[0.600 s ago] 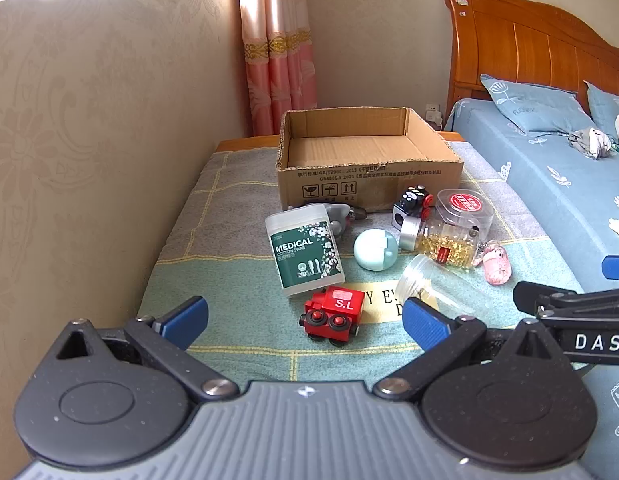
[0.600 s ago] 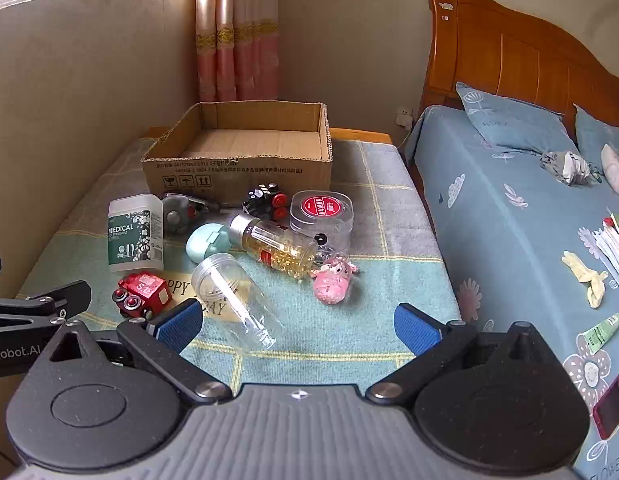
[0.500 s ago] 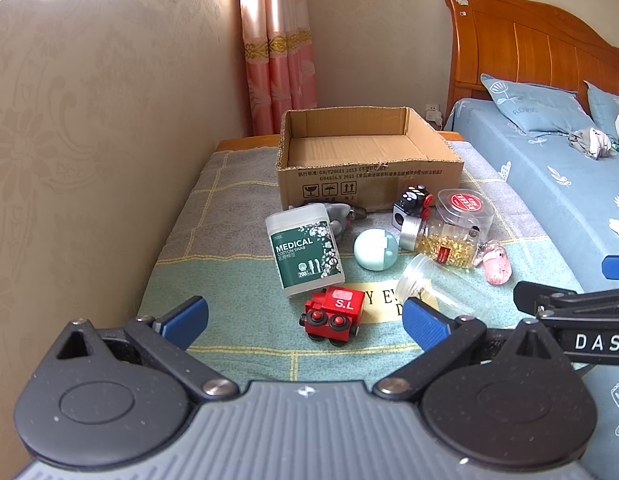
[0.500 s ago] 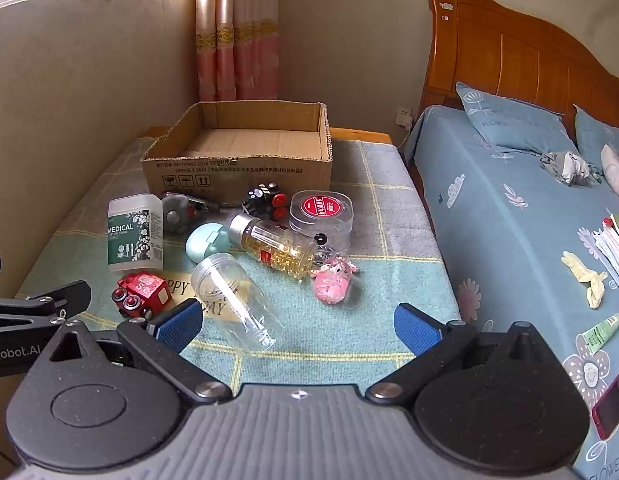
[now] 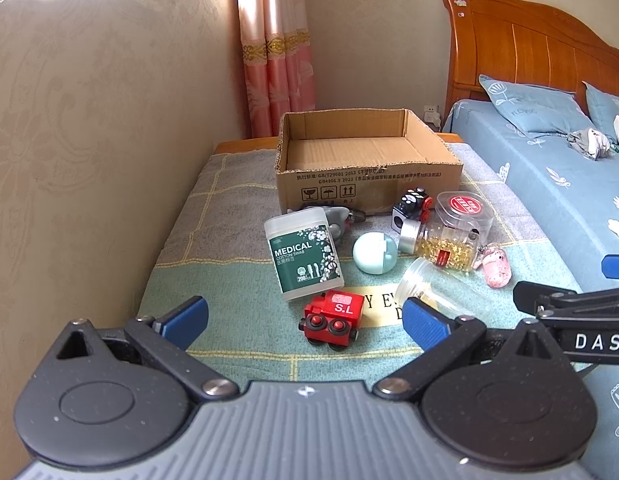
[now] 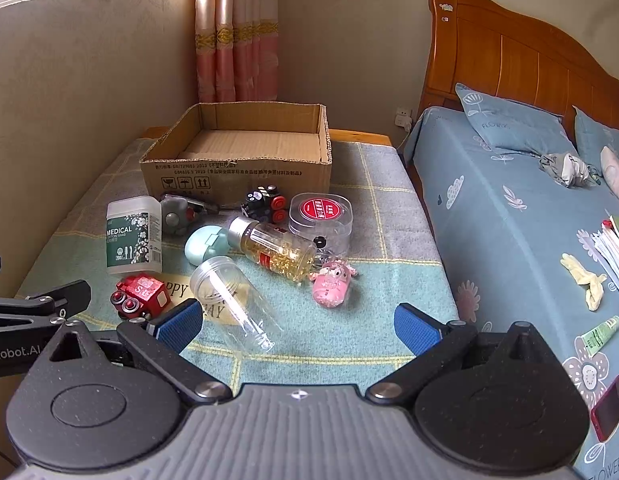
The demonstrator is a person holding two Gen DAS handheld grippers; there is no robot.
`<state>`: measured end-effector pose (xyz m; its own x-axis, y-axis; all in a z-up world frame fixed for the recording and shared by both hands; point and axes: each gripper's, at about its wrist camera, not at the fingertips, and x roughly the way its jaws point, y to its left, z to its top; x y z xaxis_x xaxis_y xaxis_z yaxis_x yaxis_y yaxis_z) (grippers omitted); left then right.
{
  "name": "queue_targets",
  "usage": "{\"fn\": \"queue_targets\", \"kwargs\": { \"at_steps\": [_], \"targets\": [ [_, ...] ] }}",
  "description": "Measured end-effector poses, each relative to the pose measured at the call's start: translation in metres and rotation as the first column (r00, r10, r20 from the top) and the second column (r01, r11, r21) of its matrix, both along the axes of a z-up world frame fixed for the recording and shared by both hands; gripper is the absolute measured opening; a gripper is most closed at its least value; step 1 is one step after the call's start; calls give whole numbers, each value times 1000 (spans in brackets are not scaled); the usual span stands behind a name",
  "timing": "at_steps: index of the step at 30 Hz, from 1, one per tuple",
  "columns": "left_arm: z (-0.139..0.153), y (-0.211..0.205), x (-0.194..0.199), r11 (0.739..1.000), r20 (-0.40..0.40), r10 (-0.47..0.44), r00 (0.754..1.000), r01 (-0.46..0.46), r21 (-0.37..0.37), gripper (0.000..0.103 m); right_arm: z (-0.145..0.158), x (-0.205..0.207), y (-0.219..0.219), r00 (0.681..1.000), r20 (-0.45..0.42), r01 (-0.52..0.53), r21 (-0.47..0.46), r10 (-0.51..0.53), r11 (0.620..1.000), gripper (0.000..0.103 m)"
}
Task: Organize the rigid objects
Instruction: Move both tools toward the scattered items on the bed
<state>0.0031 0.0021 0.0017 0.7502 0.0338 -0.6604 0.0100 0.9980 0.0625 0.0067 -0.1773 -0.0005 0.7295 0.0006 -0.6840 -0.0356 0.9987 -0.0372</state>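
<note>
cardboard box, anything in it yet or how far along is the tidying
Nothing looks done: the cardboard box is empty. Nothing is in hand either; the left gripper and right gripper are both open. Still out on the cloth: cotton swab tub, red toy train, capsule bottle, clear jar, pink toy.

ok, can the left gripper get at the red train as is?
Probably yes. The left gripper is open and empty, and the red train sits just ahead between its fingers with bare cloth in front. The swab box stands close behind.
</note>
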Motion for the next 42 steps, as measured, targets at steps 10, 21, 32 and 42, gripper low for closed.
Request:
{"fn": "queue_targets", "kwargs": {
  "at_steps": [10, 21, 32, 42],
  "targets": [
    [1, -3, 2, 998, 14, -61, 998, 61, -9, 102, -1, 5, -1, 1000, -5, 6, -20, -6, 1000, 103],
    [-3, 1, 11, 992, 17, -122, 992, 122, -9, 102, 0, 8, -7, 994, 66, -88, 3, 87, 996, 103],
    [-36, 16, 32, 978, -35, -208, 978, 206, -32, 102, -39, 19, -23, 986, 14, -166, -4, 166, 986, 103],
    [-78, 19, 55, 956, -94, -286, 954, 278, -89, 102, -74, 30, -42, 975, -52, -215, 13, 215, 977, 103]
  ]
}}
